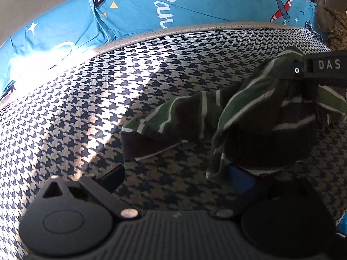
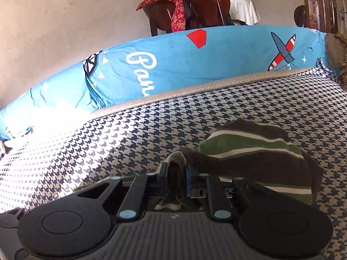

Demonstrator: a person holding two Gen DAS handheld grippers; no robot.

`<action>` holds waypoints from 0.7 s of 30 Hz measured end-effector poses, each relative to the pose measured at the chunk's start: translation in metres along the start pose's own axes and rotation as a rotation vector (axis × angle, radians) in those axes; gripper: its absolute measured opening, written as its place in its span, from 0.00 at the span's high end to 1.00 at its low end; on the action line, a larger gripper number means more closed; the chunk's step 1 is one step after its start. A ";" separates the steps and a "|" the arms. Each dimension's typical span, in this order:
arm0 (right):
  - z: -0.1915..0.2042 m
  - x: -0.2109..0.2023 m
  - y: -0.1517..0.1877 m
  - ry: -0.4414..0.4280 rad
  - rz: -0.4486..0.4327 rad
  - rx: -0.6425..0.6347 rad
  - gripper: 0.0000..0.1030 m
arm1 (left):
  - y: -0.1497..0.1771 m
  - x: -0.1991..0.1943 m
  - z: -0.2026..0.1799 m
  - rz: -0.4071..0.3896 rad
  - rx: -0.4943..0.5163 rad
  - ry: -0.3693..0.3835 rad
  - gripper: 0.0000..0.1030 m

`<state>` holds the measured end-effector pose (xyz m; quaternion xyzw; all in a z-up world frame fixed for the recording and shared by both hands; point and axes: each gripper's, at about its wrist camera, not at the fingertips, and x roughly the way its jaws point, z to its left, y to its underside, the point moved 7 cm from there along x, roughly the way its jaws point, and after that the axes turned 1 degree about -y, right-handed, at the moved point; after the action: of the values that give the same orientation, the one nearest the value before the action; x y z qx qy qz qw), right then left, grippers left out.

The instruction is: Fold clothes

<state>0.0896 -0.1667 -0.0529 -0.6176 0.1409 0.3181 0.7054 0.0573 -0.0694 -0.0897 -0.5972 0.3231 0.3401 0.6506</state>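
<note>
Between right fingers [image 2: 164, 173]: striped garment [image 2: 249, 149]

Sunlit houndstooth mattress [image 2: 238, 99], blue printed bolster [image 2: 173, 65], wooden chair [image 2: 208, 2] behind.

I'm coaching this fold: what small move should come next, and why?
Probably bring the open left gripper onto the loose hem of the green striped garment. The right gripper already pinches a bunched fold, while the rest sags crumpled on the houndstooth bed cover.
</note>
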 end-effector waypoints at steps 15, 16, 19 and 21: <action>-0.012 0.001 -0.044 -0.066 -0.146 0.091 0.84 | -0.001 0.014 0.001 0.006 -0.026 -0.003 0.00; -0.013 0.002 -0.046 -0.067 -0.151 0.098 0.84 | -0.001 0.016 0.002 0.005 -0.028 -0.007 0.00; -0.016 0.008 -0.053 -0.075 -0.165 0.118 0.84 | -0.002 0.021 0.003 0.003 -0.044 -0.001 0.00; -0.018 0.013 -0.058 -0.077 -0.178 0.133 0.84 | -0.004 0.024 0.005 -0.002 -0.056 -0.004 0.00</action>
<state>0.1394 -0.1828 -0.0189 -0.5667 0.0792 0.2673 0.7753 0.0744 -0.0636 -0.1073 -0.6148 0.3115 0.3497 0.6346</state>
